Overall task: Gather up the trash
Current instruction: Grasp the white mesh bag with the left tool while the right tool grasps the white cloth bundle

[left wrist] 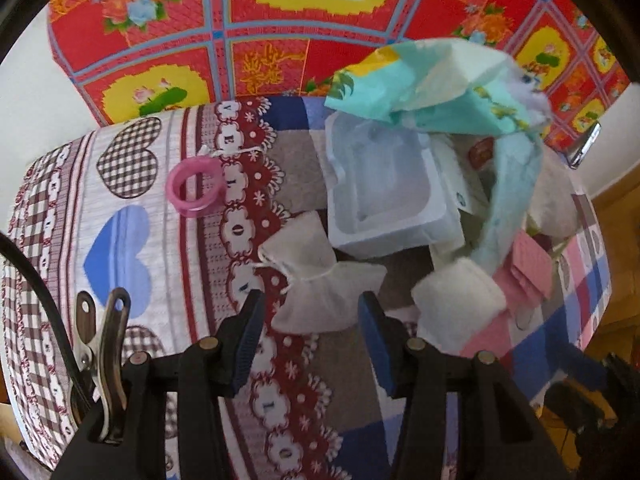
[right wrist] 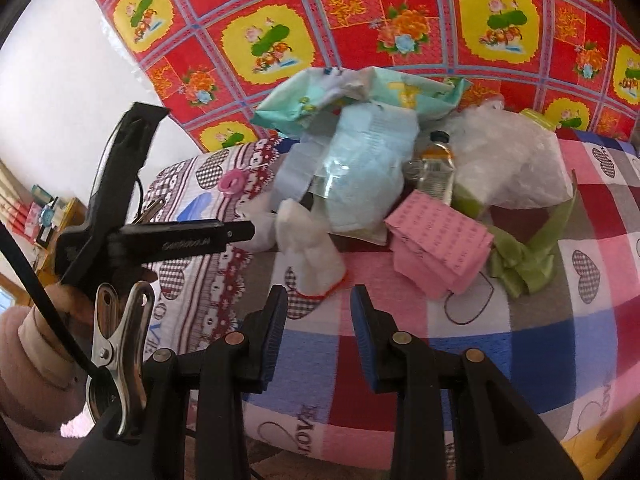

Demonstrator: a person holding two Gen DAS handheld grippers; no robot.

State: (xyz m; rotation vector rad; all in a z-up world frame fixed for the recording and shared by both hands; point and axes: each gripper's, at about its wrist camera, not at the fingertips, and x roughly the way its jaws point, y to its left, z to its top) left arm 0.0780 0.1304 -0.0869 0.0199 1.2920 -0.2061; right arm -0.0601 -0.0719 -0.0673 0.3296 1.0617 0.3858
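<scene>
Hovering above a worktop (left wrist: 132,240) covered in a heart-patterned patchwork cloth, both hand-held grippers have their jaws apart and nothing between them

Taking the white plastic tray (left wrist: 384,192) as the landmark, the trash lies heaped around it. A crumpled mint-green wrapper (left wrist: 416,80) sits at its far edge, and a pale blue plastic bag (left wrist: 508,200) curls along its right side. Two white tea bags (left wrist: 316,268) lie against its near left corner, just ahead of the left hand-held gripper (left wrist: 310,322). A pink ring (left wrist: 194,188) lies well to the left of the tray, alone on the cloth. A folded white pad (left wrist: 460,304) and a pink packet (left wrist: 528,268) lie to the tray's near right

From the right hand-held gripper (right wrist: 318,316), a small glass bottle (right wrist: 436,168), a clear plastic bag (right wrist: 508,160) and a green ribbon (right wrist: 524,256) show beyond the pink packet (right wrist: 440,248)
</scene>
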